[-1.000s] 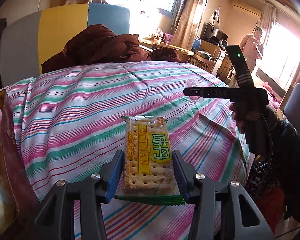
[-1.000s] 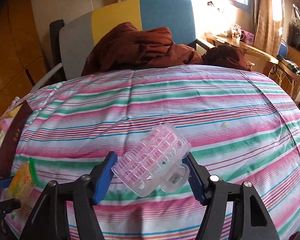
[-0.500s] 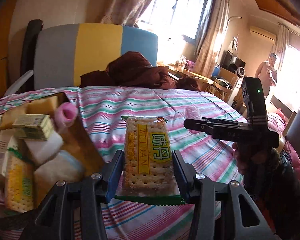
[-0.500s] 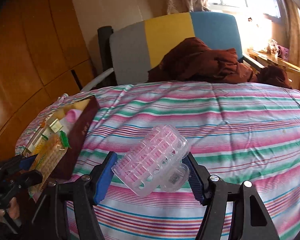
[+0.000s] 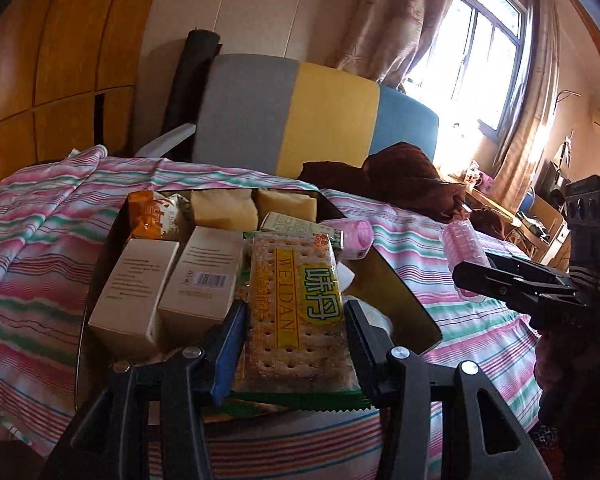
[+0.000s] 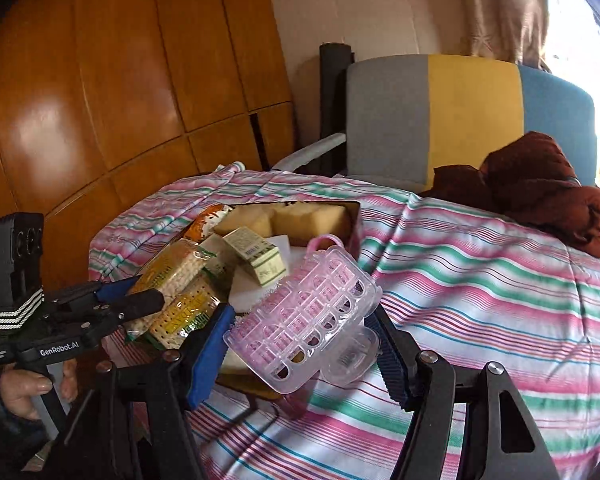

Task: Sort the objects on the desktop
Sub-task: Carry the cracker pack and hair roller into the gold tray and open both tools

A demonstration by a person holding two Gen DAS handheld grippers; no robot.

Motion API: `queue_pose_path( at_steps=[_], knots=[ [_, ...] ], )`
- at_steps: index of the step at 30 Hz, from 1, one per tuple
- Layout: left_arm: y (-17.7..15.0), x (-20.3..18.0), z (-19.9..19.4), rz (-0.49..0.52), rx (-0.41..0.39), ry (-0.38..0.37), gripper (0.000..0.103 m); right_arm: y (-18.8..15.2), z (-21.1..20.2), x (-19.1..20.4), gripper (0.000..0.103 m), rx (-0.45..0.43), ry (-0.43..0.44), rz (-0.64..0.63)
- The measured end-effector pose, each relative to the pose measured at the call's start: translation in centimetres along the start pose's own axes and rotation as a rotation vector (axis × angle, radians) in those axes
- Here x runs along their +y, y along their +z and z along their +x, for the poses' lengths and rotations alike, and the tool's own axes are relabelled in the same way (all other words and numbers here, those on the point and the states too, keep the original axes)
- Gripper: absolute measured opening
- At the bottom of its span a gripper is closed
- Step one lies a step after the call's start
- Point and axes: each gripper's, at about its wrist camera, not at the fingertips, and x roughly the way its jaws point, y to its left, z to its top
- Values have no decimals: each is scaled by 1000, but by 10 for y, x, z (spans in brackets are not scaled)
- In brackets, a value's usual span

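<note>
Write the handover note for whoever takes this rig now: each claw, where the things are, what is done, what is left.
Left claw: shut on the cracker pack, held above the box.
Right claw: shut on the pink hair roller, near the box's edge.
Done: the box on the striped bedspread already holds cartons, sponges, crackers and another roller.
Left: release both items into the box.

Two white boxes [image 5: 136, 280], two yellow sponges [image 5: 224, 208], two cracker packs [image 5: 296, 300], one tray [image 5: 396, 292].

Left gripper [image 5: 296, 332] and right gripper [image 6: 304, 336]: jaws clamped.
</note>
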Motion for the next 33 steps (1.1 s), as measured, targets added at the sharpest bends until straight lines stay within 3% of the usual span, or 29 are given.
queue_pose_path(
  at_steps=[9,13,18,25,33],
  knots=[
    [0,8,15,-2,21,14,50,13,58,20,68,107,-5,-102],
    [-1,10,19,-7,31,14,50,12,71,14,69,125,-10,-88],
    [-3,15,19,-30,36,15,52,11,66,8,72,109,1,-61],
    [-1,16,1,-33,-18,20,55,7,52,3,74,75,8,-33],
    [-7,8,-9,-8,-22,10,55,-4,41,1,68,62,38,-15]
  ],
)
